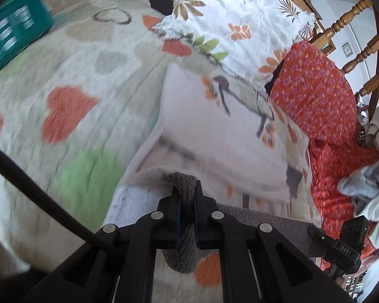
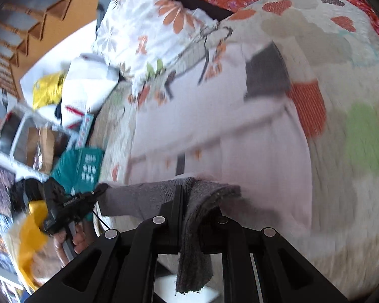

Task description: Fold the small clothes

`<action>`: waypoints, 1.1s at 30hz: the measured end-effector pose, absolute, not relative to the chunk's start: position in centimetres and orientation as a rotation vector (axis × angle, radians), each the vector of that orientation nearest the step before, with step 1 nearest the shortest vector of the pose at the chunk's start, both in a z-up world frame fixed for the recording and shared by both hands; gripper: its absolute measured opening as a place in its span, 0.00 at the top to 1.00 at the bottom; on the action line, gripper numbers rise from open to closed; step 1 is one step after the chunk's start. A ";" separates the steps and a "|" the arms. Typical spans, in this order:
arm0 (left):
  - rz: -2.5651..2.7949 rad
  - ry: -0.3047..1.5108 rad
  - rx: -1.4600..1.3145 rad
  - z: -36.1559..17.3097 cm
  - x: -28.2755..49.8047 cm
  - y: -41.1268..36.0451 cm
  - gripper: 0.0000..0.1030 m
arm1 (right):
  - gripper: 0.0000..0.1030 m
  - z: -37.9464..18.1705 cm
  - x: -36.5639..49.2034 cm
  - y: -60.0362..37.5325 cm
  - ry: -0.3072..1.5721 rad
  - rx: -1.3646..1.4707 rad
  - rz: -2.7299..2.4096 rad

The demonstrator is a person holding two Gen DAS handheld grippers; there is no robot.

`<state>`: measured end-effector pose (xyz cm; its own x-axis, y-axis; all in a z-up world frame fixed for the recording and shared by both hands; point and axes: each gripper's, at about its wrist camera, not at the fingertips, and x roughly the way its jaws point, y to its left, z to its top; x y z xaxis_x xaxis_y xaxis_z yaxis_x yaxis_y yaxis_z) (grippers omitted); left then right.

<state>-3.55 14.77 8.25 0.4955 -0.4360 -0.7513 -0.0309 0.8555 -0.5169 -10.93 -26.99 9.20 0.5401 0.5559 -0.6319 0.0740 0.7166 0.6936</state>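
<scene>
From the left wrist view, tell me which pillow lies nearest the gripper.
The white pillow, lying flat just beyond the left gripper and the grey cloth it holds. The floral pillow and the red pillow lie farther back.

Both wrist cams sit low and close over the bed (image 1: 63,80), looking along their fingers from roughly opposite sides, sharing the blurry floral pillow (image 1: 235,17) area I think.

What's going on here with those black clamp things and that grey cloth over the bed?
A person is folding laundry with two tools. The left hand-held gripper and the right hand-held gripper are each shut on the small grey knitted cloth, holding it stretched above a bedspread with hearts. The pictures are blurred.
</scene>
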 end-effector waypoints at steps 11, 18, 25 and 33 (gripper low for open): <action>-0.244 1.059 -0.436 7.1 7.6 9.8 0.93 | 0.88 6.4 0.0 -29.3 1.019 0.774 0.308; -0.167 0.957 -0.527 7.3 12.2 11.0 0.79 | 0.42 5.0 4.0 -35.2 0.826 0.949 0.192; -0.068 0.859 -0.348 9.3 11.3 11.2 0.43 | 0.40 5.7 3.7 -36.1 0.827 0.885 0.110; -0.053 0.859 -0.424 9.5 10.6 13.5 0.38 | 0.40 7.1 2.2 -34.5 0.835 0.750 0.078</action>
<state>10.56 13.51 9.49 0.6570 -0.2135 -0.7231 -0.1235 0.9156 -0.3826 2.18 -34.51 7.12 0.6836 0.3442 -0.6436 0.2189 0.7445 0.6307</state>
